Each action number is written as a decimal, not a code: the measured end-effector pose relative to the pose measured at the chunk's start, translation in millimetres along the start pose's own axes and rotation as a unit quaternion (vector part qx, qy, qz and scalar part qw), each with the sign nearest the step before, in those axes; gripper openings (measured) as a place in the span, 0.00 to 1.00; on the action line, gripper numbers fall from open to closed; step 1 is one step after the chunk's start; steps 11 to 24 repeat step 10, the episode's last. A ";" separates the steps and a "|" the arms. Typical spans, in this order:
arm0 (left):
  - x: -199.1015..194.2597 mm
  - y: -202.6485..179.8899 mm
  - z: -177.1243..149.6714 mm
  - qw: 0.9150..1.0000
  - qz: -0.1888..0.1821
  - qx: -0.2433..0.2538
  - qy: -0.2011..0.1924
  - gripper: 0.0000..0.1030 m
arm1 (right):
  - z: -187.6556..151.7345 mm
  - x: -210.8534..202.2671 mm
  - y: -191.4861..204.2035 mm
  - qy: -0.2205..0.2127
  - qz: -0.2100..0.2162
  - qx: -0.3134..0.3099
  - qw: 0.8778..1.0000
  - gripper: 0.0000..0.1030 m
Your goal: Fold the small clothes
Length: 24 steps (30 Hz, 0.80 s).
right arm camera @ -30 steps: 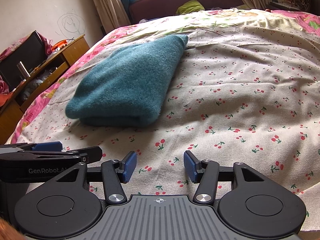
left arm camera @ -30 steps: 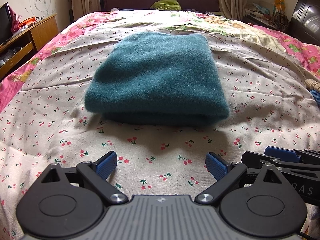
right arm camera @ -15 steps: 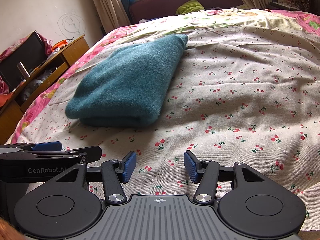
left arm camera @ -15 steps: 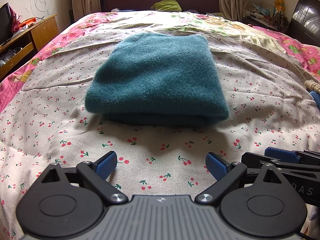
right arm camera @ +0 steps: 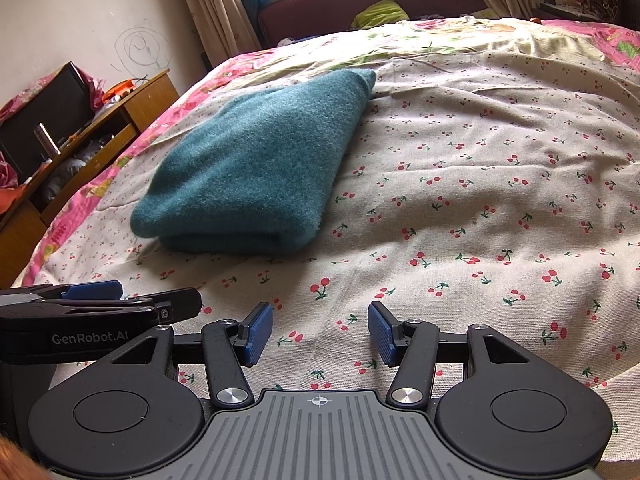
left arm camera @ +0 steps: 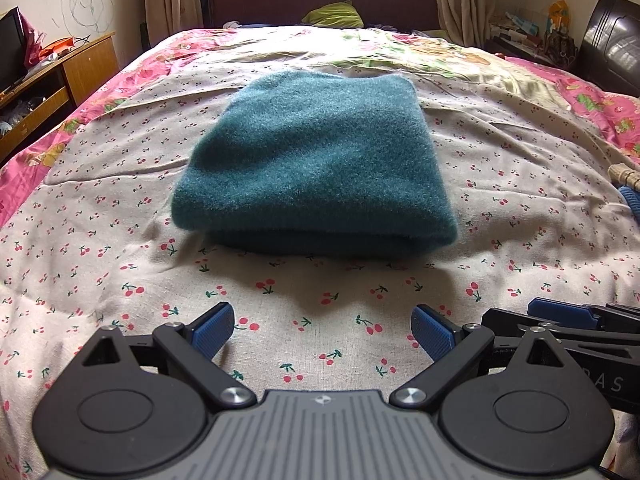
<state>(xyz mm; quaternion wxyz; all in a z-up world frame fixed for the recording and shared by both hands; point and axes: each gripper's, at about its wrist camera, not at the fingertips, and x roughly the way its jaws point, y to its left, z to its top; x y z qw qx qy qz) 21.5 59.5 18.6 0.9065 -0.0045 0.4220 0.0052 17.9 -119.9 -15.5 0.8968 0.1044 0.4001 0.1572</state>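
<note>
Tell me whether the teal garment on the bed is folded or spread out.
Folded. The teal garment lies as a compact rectangle on the cherry-print sheet, with stacked layers showing along its near edge in both views.

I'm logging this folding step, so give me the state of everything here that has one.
teal garment: folded, lying flat on the bed, untouched.
left gripper: open, empty, short of the garment.
right gripper: open, empty, over bare sheet.
cherry-print sheet: spread out, lightly wrinkled.

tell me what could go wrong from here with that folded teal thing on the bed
1. The teal garment is thick and lies folded; a careless grab could undo the layers.
2. The left gripper and right gripper sit open, side by side, and might bump.
3. The cherry-print sheet could get pinched too.
</note>
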 end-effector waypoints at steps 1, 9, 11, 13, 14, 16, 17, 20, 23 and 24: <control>-0.5 -0.2 0.1 1.000 0.000 -0.001 -0.001 1.00 | 0.0 0.0 0.0 0.000 0.000 0.000 1.000 0.51; -0.6 -1.0 -0.3 1.000 0.002 -0.001 -0.003 1.00 | -0.3 -0.2 0.5 0.000 0.000 0.001 1.000 0.52; -0.5 -1.1 -0.3 1.000 0.003 -0.001 -0.003 1.00 | 0.1 -0.2 0.2 0.000 0.000 0.001 1.000 0.53; -0.5 -1.1 -0.3 1.000 0.003 -0.001 -0.003 1.00 | 0.1 -0.2 0.2 0.000 0.000 0.001 1.000 0.53; -0.5 -1.1 -0.3 1.000 0.003 -0.001 -0.003 1.00 | 0.1 -0.2 0.2 0.000 0.000 0.001 1.000 0.53; -0.5 -1.1 -0.3 1.000 0.003 -0.001 -0.003 1.00 | 0.1 -0.2 0.2 0.000 0.000 0.001 1.000 0.53; -0.5 -1.1 -0.3 1.000 0.003 -0.001 -0.003 1.00 | 0.1 -0.2 0.2 0.000 0.000 0.001 1.000 0.53; -0.5 -1.1 -0.3 1.000 0.003 -0.001 -0.003 1.00 | 0.1 -0.2 0.2 0.000 0.000 0.001 1.000 0.53; -0.5 -1.1 -0.3 1.000 0.003 -0.001 -0.003 1.00 | 0.1 -0.2 0.2 0.000 0.000 0.001 1.000 0.53; -0.5 -1.1 -0.3 1.000 0.003 -0.001 -0.003 1.00 | 0.1 -0.2 0.2 0.000 0.000 0.001 1.000 0.53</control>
